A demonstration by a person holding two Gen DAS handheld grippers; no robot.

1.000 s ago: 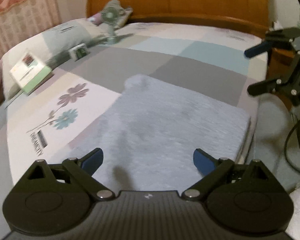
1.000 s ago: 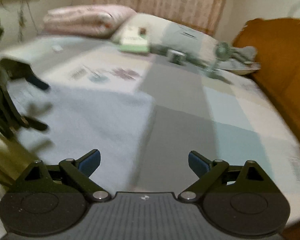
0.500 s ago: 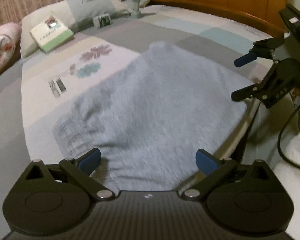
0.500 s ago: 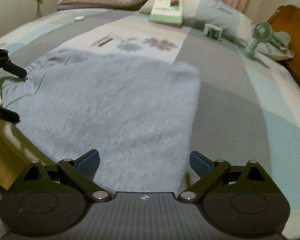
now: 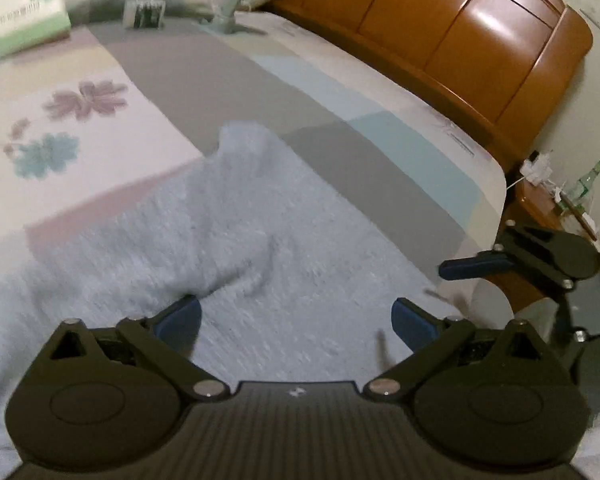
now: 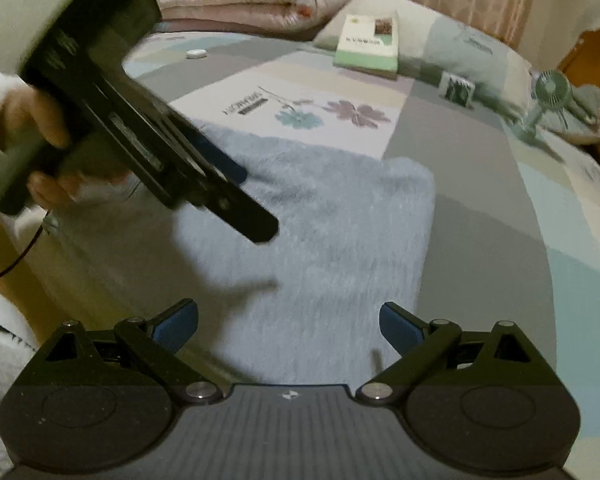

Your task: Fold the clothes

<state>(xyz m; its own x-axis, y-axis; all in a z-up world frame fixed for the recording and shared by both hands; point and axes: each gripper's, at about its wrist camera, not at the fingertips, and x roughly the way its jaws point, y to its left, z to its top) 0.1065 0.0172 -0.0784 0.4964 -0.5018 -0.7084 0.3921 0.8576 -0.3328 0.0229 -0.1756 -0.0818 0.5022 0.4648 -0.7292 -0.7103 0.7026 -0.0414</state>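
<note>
Pale blue and fuzzy, the garment [image 5: 260, 240] lies spread on the bed [image 5: 228, 80], over the near edge of the patchwork bedsheet. Taking the garment as my landmark: its far corner reaches the grey patch of the sheet, and a raised fold runs through its middle in the left wrist view.

My left hand-held gripper [image 5: 296, 316] hovers over the near part of the garment with its blue-tipped fingers spread wide and nothing between them; the left fingertip [image 5: 180, 314] sits just at the foot of that fold, though I cannot tell whether it touches the cloth. In the right wrist view my left hand [image 6: 40, 148] wraps the grip of that tool above the garment's left side.

My right hand-held gripper [image 6: 288, 322] is also wide open and empty, poised above the garment's near right portion. From the left wrist view it shows beside the garment's right edge, out past the corner of the bed.

Beyond the garment, a flower print [image 6: 332, 114] marks the sheet. Farther still, a green-and-white book [image 6: 368, 46] rests against a pillow [image 6: 460, 44], with a small photo card [image 6: 456, 90] and a little green fan [image 6: 548, 96] to its right. A rolled pink quilt [image 6: 252, 4] lies behind. The wooden headboard [image 5: 440, 28] stands well off to the garment's right.
</note>
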